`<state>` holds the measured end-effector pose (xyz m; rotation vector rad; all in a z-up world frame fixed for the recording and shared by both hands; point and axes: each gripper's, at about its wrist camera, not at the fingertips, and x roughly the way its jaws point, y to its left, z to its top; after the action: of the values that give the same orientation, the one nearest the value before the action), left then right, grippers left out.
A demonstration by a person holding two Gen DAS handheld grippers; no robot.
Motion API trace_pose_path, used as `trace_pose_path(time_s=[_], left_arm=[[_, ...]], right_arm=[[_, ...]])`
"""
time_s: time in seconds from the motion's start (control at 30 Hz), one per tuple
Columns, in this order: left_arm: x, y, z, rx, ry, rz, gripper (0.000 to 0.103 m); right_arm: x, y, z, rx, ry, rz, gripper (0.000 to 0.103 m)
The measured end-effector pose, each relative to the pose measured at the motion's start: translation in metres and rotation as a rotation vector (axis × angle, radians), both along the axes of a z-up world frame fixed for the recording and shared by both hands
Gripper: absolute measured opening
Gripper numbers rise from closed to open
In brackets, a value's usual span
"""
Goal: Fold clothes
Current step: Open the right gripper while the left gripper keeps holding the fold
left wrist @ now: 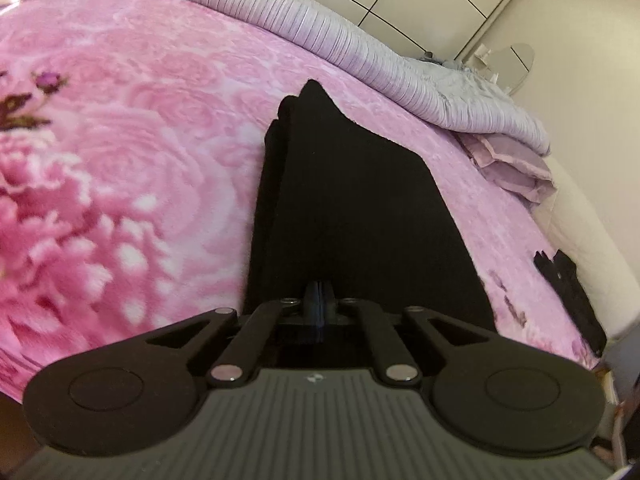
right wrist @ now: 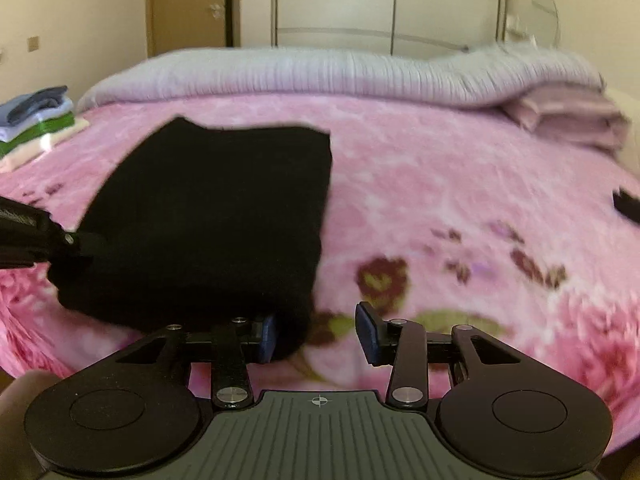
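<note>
Garment: folded black knit garment [right wrist: 216,216] on pink floral bed blanket [right wrist: 440,200] | left claw [left wrist: 319,300] pinched shut on its near-left edge | right claw [right wrist: 318,334] half open, empty, straddling its near-right corner; long axis runs away.

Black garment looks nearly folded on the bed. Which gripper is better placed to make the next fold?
Left, probably. The left gripper is already shut on the near edge of the black garment, so it could carry that edge over. The right gripper is open at the garment's near corner, holding nothing.
</note>
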<state>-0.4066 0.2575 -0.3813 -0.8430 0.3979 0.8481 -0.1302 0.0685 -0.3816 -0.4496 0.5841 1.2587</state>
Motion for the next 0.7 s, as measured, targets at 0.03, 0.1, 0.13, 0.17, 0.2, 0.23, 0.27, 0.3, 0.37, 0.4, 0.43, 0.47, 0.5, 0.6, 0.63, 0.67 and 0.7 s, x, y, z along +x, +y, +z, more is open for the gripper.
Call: trace_pose_path(time_s=[0.03, 0.1, 0.13, 0.17, 0.2, 0.23, 0.27, 0.3, 0.37, 0.4, 0.43, 0.47, 0.5, 0.6, 0.63, 0.67, 0.7], left_arm=[[0.001, 0.0, 0.001, 0.01, 0.013, -0.005, 0.003], [0.001, 0.001, 0.0, 0.014, 0.018, -0.015, 0.003], [0.0, 0.001, -0.001, 0.015, 0.018, -0.02, 0.003], [0.0, 0.002, -0.002, 0.008, 0.01, -0.019, 0.003], [-0.001, 0.003, -0.003, 0.001, 0.002, -0.019, 0.003], [-0.001, 0.004, -0.003, -0.003, -0.003, -0.015, 0.003], [-0.002, 0.005, -0.003, -0.009, -0.008, -0.011, 0.003], [-0.004, 0.005, -0.002, -0.019, -0.018, -0.005, 0.003], [-0.007, 0.003, 0.005, -0.023, -0.029, 0.004, 0.002], [-0.009, 0.001, 0.009, -0.018, -0.031, 0.007, 0.002], [-0.01, -0.001, 0.013, -0.011, -0.033, 0.009, 0.002], [-0.01, -0.005, 0.018, 0.007, -0.028, 0.008, 0.002], [-0.01, -0.008, 0.023, 0.025, -0.024, 0.007, 0.002], [-0.006, -0.013, 0.033, 0.058, -0.039, -0.012, 0.002], [-0.003, -0.014, 0.035, 0.066, -0.045, -0.019, 0.002], [0.001, -0.013, 0.035, 0.074, -0.033, -0.025, 0.002], [0.006, -0.013, 0.036, 0.081, -0.021, -0.03, 0.002]], right_arm=[[0.001, -0.001, 0.001, 0.005, 0.007, -0.002, 0.04], [0.003, -0.006, 0.007, 0.025, 0.021, -0.004, 0.034], [0.006, -0.008, 0.005, 0.023, 0.036, -0.009, 0.034], [0.009, -0.009, 0.003, 0.02, 0.053, -0.014, 0.034], [0.016, -0.008, -0.002, 0.005, 0.104, -0.025, 0.034], [0.024, -0.007, -0.007, -0.009, 0.153, -0.034, 0.034], [0.024, -0.008, -0.002, -0.004, 0.153, -0.025, 0.034], [0.024, -0.009, 0.004, 0.002, 0.153, -0.016, 0.034], [0.019, -0.015, 0.019, 0.016, 0.125, -0.003, 0.034], [0.018, -0.02, 0.027, 0.035, 0.117, -0.007, 0.034], [0.019, -0.024, 0.035, 0.062, 0.111, -0.029, 0.034], [0.021, -0.028, 0.042, 0.09, 0.105, -0.05, 0.034], [0.022, -0.032, 0.049, 0.117, 0.099, -0.072, 0.034], [0.029, -0.032, 0.064, 0.179, 0.149, -0.083, 0.034], [0.027, -0.025, 0.066, 0.186, 0.165, -0.049, 0.034], [0.021, -0.017, 0.066, 0.18, 0.161, -0.014, 0.034], [0.015, -0.009, 0.066, 0.174, 0.157, 0.022, 0.034]])
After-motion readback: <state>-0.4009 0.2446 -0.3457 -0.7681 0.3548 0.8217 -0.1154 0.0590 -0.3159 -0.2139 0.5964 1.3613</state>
